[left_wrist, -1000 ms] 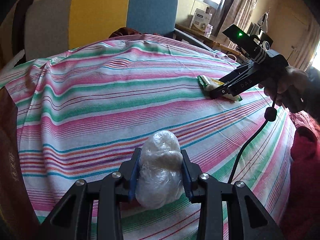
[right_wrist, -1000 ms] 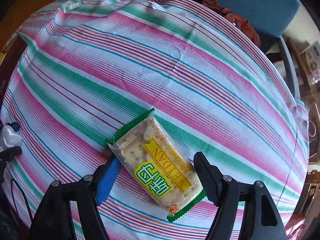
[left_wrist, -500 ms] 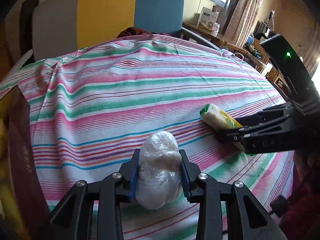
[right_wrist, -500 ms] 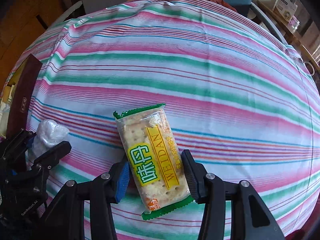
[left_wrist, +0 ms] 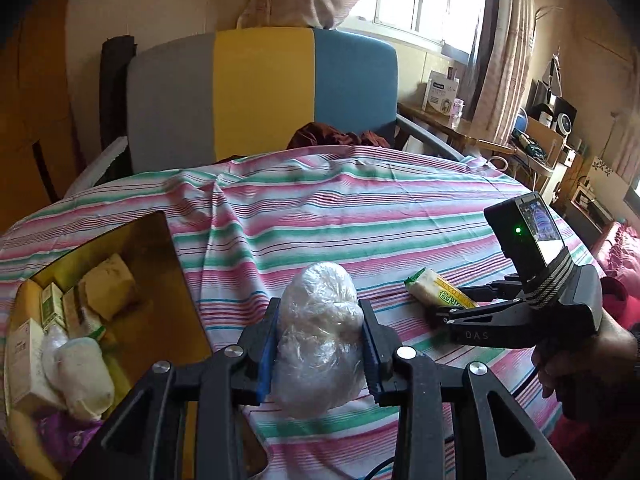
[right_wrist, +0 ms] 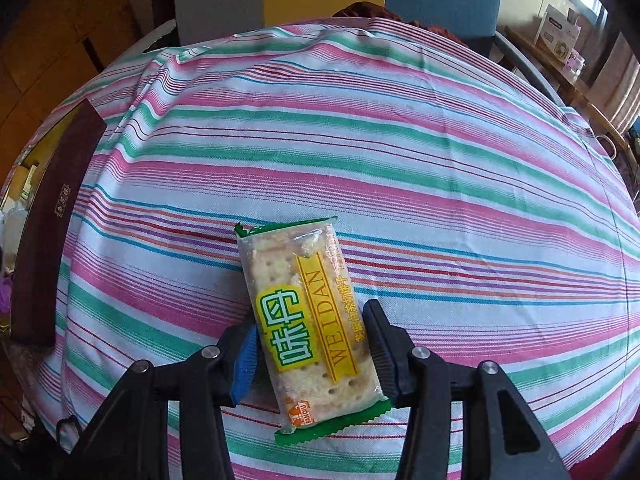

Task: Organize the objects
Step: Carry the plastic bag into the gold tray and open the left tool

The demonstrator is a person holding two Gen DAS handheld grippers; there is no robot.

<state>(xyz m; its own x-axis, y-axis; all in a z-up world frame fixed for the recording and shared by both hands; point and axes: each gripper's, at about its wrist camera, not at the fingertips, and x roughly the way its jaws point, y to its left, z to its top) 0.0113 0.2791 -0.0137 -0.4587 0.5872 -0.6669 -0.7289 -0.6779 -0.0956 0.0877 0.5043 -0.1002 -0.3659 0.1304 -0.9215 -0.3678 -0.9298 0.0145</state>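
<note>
My left gripper (left_wrist: 320, 312) is shut on a white lump wrapped in clear plastic (left_wrist: 316, 360) and holds it above the striped tablecloth (left_wrist: 360, 208). In the right wrist view my right gripper (right_wrist: 312, 328) is shut on a green and yellow cracker packet (right_wrist: 296, 280), its pads pressing the packet's long sides. The left wrist view shows that same right gripper (left_wrist: 440, 316) low on the right, with the cracker packet (left_wrist: 432, 288) sticking out just over the cloth. An open brown box (left_wrist: 184, 292) with a yellow inside sits at the left, with several packets in it.
A grey, yellow and blue chair (left_wrist: 260, 92) stands behind the table with dark red cloth on its seat. The box's brown outer side (right_wrist: 56, 216) shows at the left of the right wrist view. A hand (left_wrist: 580, 360) holds the right gripper. Cluttered shelves fill the far right.
My left gripper rose and swung left with the wrapped lump, bringing the open box into view. My right gripper closed on the cracker packet and carried it leftward.
</note>
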